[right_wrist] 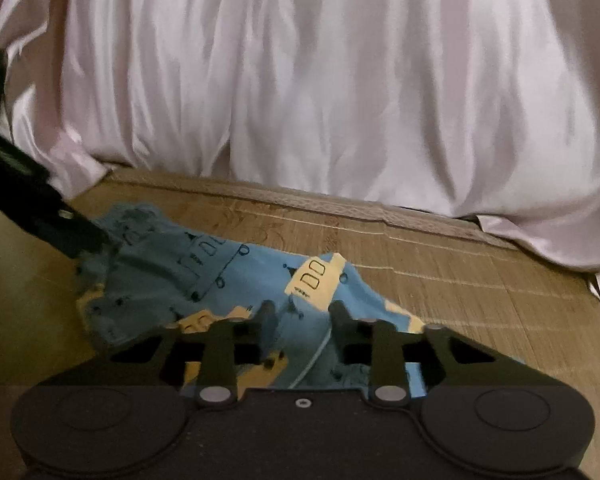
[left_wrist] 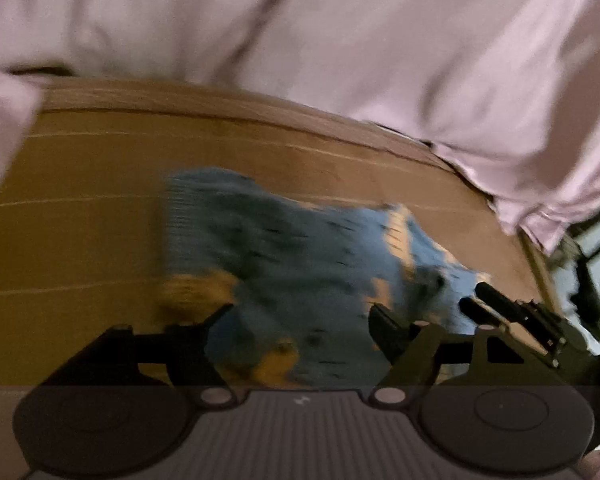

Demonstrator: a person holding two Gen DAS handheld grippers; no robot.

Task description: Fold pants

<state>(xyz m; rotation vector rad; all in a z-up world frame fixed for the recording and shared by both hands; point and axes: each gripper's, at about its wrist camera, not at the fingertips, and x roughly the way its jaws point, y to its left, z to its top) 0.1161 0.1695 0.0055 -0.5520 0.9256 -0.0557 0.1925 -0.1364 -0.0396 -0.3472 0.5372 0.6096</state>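
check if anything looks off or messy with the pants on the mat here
The blue patterned pants lie bunched and crooked on the woven mat, not flat or squared. Nothing looks torn or spilled. The left view is motion-blurred.

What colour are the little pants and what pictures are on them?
The pants are blue with yellow buses drawn in dark outline, clearest in the right wrist view.

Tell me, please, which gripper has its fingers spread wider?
The left gripper: its fingers stand far apart over the pants, whereas the right gripper has fingers much closer together.
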